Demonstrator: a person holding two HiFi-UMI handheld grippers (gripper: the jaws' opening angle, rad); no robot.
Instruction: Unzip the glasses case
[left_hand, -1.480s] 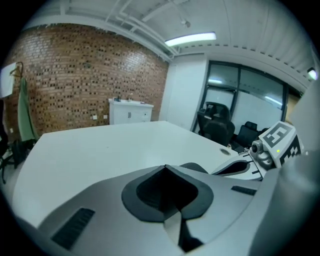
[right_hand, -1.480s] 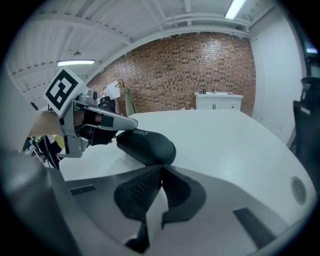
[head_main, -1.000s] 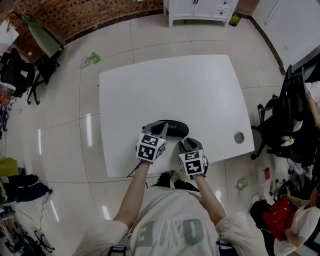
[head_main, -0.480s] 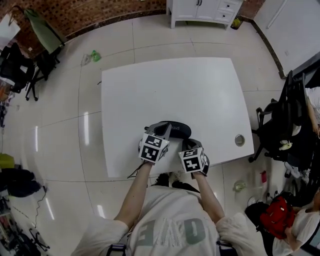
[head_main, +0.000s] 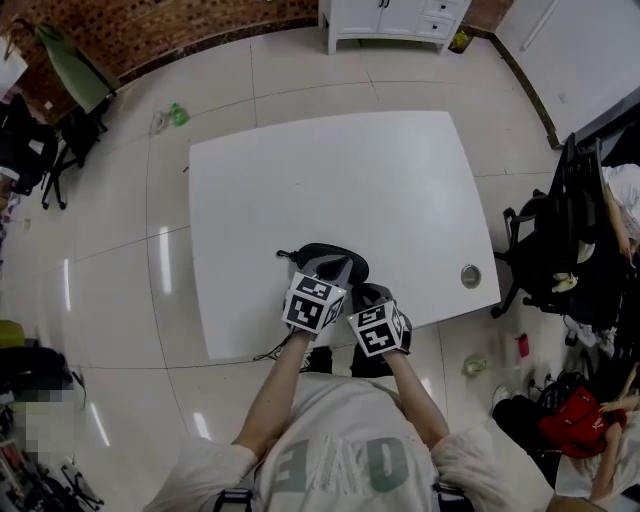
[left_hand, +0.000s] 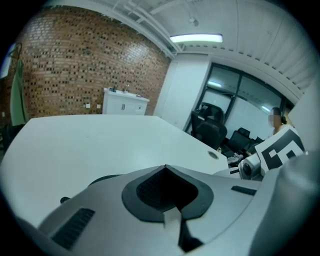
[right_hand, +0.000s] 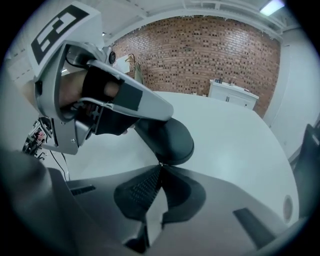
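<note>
Right fingertips (right_hand: 145, 190) are closed tip to tip, meeting right at the near edge of the glasses case (right_hand: 167, 140). There's a tiny glint at the contact, too small to say whether it's the zipper pull. So right gripper (right_hand: 160, 166) is pinched shut at the seam, grab unconfirmed. Left fingers (left_hand: 150, 187) are also together, nothing visible between them. Left gripper (left_hand: 165, 168) sits over the case top; from the right gripper view its jaw lies along the lid. Looks like a hold-down, though contact isn't clear. Case is on the white table (head_main: 330, 170), near the front edge, just ahead of both grippers. Progress: shell reads as fully closed from what shows, no gap along the visible rim, zipper track itself not resolvable. My read: at the grab-the-pull stage, whole unzip run left to do.
</note>
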